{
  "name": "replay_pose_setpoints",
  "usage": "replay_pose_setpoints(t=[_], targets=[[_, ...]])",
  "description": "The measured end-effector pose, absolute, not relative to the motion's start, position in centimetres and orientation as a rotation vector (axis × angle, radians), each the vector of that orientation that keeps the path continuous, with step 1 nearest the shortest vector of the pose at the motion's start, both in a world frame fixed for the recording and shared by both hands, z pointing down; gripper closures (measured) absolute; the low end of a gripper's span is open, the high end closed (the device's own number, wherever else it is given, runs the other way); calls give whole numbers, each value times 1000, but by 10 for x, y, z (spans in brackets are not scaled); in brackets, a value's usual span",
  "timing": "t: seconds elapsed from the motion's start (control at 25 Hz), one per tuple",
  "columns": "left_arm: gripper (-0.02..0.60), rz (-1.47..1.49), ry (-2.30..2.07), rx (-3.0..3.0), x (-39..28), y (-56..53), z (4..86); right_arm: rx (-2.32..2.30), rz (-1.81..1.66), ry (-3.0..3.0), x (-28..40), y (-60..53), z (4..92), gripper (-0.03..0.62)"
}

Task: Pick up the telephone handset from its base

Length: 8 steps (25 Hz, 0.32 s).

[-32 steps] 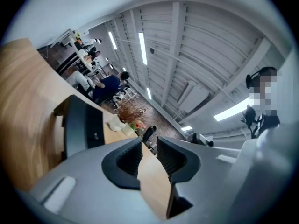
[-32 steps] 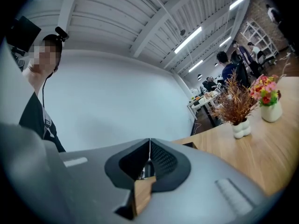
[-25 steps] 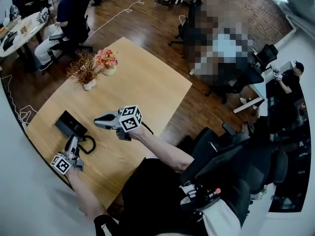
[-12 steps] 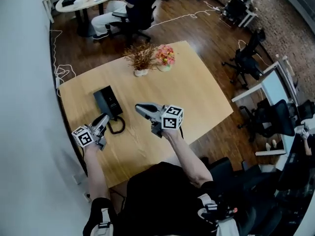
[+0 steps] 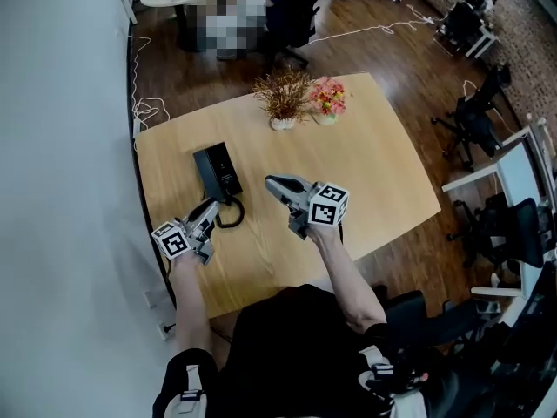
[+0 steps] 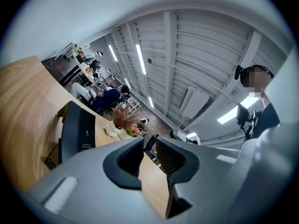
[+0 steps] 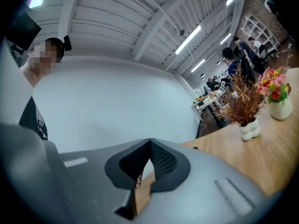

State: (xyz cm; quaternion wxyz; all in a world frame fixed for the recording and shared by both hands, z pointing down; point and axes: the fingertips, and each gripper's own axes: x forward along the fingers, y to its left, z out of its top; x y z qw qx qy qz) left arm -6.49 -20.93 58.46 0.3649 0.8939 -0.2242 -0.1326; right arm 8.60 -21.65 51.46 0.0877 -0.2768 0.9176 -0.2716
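Right now the handset (image 6: pixel 69 130) lies on its base (image 5: pixel 223 167), just ahead of my left tongs (image 5: pixel 211 208), whose jaws stand narrowly apart and empty. My right tongs (image 5: pixel 275 184) are closed on nothing. The handset is likely light, stiff, slick plastic, so I'd grip its middle. The cord (image 5: pixel 231 215) may tug.

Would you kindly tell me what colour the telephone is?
The telephone is black, clearest in the head view.

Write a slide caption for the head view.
Left grey gripper near a black corded telephone on a light wooden table; right grey gripper held alongside.
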Motion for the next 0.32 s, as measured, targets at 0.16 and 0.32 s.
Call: replay_pose_setpoints(t=[0.16, 0.32], targets=[[493, -355, -616, 2274, -61, -198, 582, -797, -803, 2718, 93, -219, 513, 592], [494, -394, -719, 2240, -75, -180, 572, -714, -808, 2728, 83, -223, 504, 592]])
